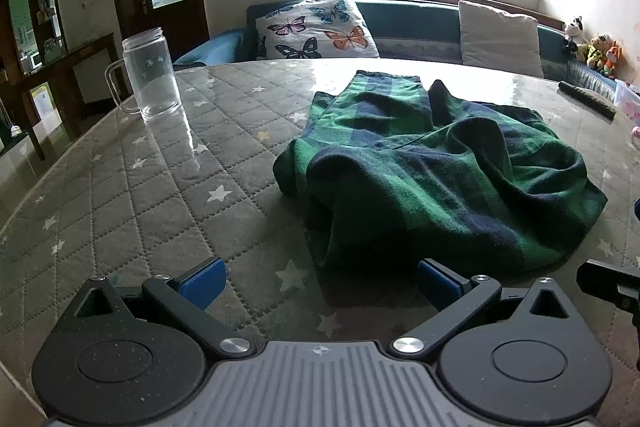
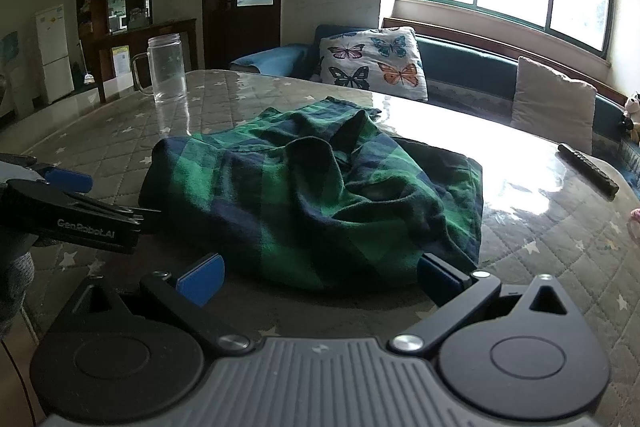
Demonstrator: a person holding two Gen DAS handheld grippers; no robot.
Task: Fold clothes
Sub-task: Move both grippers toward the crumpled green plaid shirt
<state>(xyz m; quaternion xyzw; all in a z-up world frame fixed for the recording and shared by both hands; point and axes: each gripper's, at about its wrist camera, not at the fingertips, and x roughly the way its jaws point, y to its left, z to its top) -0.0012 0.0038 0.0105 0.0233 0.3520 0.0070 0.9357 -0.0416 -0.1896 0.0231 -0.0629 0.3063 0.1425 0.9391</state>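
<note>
A green and navy plaid garment (image 1: pixel 436 171) lies crumpled in a heap on the quilted grey star-print table (image 1: pixel 160 195). It also shows in the right wrist view (image 2: pixel 316 195). My left gripper (image 1: pixel 320 285) is open and empty, just short of the garment's near edge. My right gripper (image 2: pixel 320 281) is open and empty, its blue pads at the garment's near hem. The left gripper also shows at the left of the right wrist view (image 2: pixel 68 187).
A clear glass mug (image 1: pixel 150 77) stands on the table at the far left. A black remote (image 2: pixel 588 169) lies at the far right. Behind the table is a sofa with a butterfly pillow (image 1: pixel 316 27) and a white pillow (image 1: pixel 500 35).
</note>
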